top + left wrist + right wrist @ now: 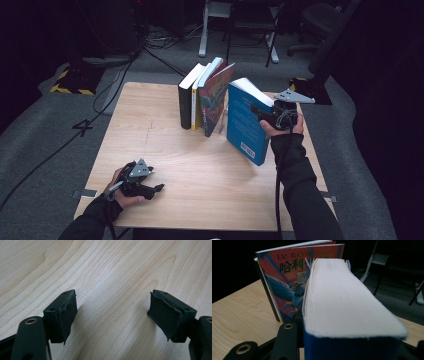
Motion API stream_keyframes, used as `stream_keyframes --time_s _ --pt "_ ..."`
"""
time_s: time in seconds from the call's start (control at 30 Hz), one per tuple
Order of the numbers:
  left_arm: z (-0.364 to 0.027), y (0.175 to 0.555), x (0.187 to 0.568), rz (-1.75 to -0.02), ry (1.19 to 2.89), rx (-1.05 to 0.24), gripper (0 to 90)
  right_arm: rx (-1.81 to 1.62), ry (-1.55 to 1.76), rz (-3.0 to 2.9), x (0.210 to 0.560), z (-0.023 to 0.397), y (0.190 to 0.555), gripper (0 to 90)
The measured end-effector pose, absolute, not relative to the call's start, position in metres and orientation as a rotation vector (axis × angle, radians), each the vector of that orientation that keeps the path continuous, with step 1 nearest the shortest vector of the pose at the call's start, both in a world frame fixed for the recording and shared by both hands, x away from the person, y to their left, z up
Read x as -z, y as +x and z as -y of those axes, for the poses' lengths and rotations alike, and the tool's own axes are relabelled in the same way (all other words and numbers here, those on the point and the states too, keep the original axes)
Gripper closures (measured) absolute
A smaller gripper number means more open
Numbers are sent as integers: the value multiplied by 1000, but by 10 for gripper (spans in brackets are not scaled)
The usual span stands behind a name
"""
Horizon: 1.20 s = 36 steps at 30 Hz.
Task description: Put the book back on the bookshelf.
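The right tool (265,116) is clamped on a thick blue paperback (246,122), held tilted above the right side of the bench (150,145), just right of the standing row of books (202,97). Judged step: carrying the book to join the row. Next it must be stood upright against the colourful end book (289,277); contact looks absent, though the angle is poor. The left tool (145,189) rests near-left, jaws apart and empty.
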<state>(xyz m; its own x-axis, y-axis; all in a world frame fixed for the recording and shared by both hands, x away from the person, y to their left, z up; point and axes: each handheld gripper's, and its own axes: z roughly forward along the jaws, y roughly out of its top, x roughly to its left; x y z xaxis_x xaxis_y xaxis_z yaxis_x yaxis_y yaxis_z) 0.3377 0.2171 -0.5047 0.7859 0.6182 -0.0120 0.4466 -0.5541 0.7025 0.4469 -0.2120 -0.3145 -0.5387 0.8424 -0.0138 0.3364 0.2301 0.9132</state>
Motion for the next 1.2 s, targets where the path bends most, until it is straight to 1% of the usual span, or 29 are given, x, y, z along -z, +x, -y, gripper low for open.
stream_keyframes --time_s 0.33,0.53,0.7,0.87,1.2 --pt "-217 337 505 -781 2252 -304 226 -1271 1108 -1943 309 212 462 611" --pt "-216 336 505 -773 2256 -301 226 -1273 1138 -1875 304 199 474 611" --pt "-216 335 505 -762 2258 -294 231 -1240 1194 -1806 299 188 488 611" --pt "-215 335 504 -748 2264 -293 230 -1240 1244 -1739 299 187 503 610" --pt "-214 334 505 -747 2262 -291 230 -1204 1245 -1698 301 181 537 610"
